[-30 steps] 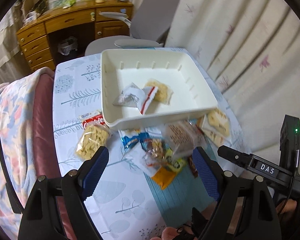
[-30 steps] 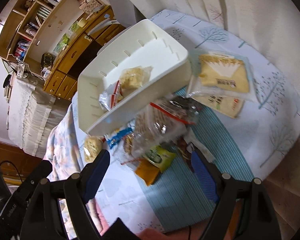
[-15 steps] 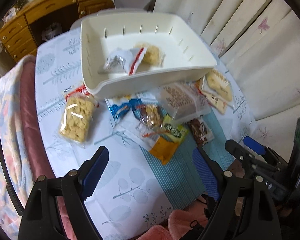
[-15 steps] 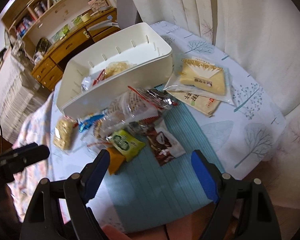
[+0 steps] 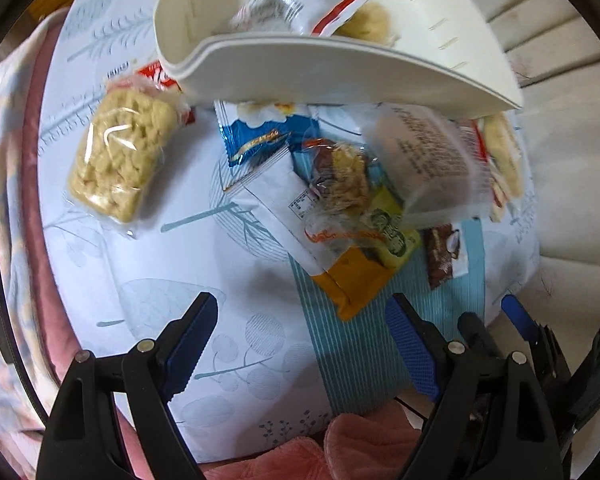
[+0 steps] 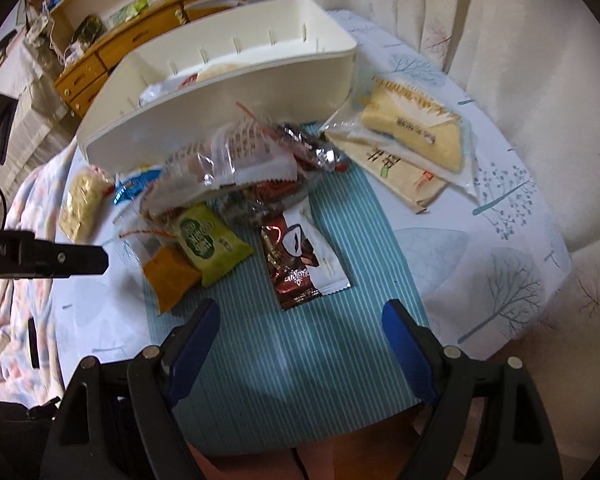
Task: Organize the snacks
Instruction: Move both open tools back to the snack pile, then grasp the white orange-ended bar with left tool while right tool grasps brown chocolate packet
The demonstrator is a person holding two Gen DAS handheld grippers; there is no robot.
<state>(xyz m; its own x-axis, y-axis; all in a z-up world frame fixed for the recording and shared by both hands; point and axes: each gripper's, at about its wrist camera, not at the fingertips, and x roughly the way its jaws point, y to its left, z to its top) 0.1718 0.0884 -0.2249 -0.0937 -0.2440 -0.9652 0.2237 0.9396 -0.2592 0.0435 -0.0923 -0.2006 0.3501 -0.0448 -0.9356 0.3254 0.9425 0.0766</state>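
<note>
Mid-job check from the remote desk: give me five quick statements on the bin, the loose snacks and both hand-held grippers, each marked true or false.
1. The left hand-held gripper is open and holds nothing. True.
2. The white bin is empty. False: at least two packets lie in it, one with a red and white wrapper.
3. The brown chocolate packet lies on the striped teal mat. True.
4. The right hand-held gripper is shut on the green packet. False: it is open, and the packet lies on the table.
5. The clear bag of pale biscuits sits inside the bin. False: it lies on the tablecloth beside the bin.
</note>
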